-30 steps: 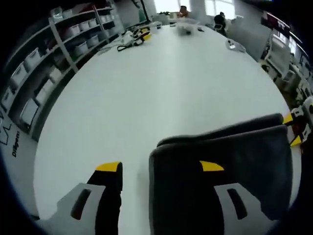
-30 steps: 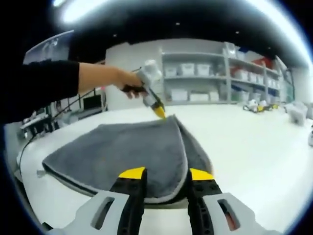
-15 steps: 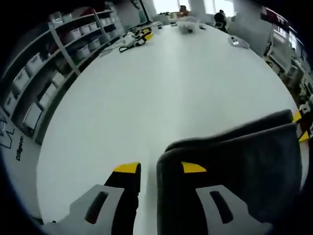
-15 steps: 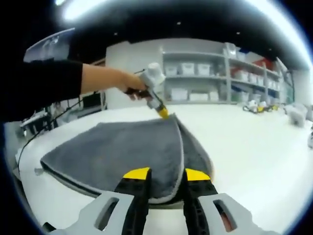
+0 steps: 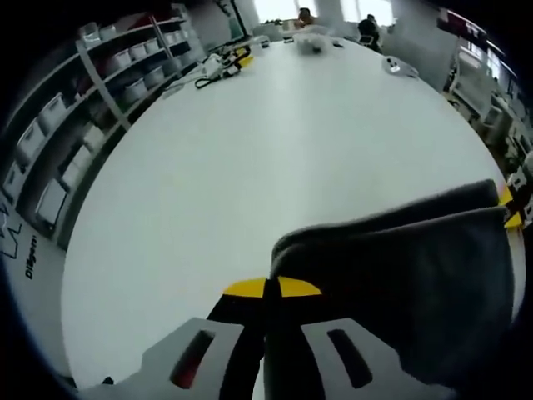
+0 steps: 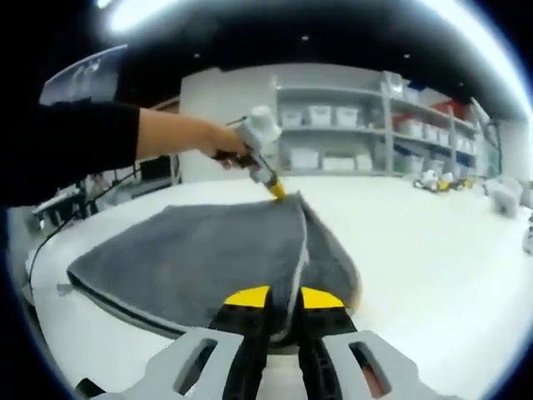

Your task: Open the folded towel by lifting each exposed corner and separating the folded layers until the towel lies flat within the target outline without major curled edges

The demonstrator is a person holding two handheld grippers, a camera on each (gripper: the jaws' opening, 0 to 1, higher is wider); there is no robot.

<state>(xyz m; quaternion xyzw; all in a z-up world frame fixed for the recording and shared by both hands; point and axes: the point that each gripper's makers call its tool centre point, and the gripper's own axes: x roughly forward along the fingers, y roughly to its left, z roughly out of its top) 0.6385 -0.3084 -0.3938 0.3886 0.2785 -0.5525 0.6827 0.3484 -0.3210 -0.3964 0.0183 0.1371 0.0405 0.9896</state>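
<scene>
**Both claws pinched on the towel**

My left gripper [image 5: 271, 288] has its jaws together on the near corner of the grey towel [image 5: 400, 292], which lies on the white table [image 5: 275, 150]. My right gripper [image 6: 283, 297] is likewise clamped on the towel's folded edge. Across the towel I see the left gripper held by a hand [image 6: 204, 137]. Shelves [image 6: 350, 125] hold pale bins [image 6: 321, 117]; I cannot tell their contents.

Grey towel [image 6: 208, 250], still folded, top layer seemingly lifted, on white table [image 5: 250, 167]
</scene>
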